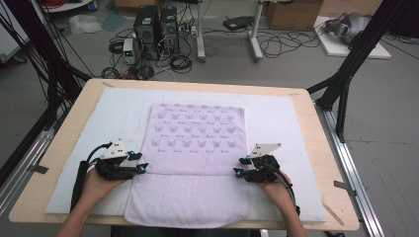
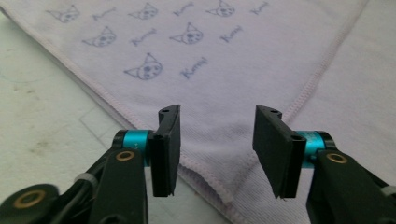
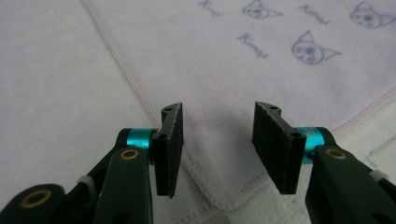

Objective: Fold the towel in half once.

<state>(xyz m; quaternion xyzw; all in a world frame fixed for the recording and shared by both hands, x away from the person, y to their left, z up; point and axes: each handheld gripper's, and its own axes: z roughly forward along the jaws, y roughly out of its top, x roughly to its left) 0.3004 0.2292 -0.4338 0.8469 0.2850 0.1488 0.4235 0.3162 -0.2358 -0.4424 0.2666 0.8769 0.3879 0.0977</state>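
With jaws spread and grasping nothing, poised at the left (image 1: 141, 165) and right (image 1: 240, 167) near corners of the printed flap folded over the lilac towel (image 1: 190, 197) on the white mat (image 1: 276, 113), seemingly to pinch both corners together.

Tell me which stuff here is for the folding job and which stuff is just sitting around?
Part of the job:
- lilac cat-print towel, partly folded on the table
- left gripper, jaws open at the towel's left corner
- right gripper, jaws open at the right corner
- white mat under the towel

Just lying about:
- computer towers on the floor
- tangled cables
- cardboard box
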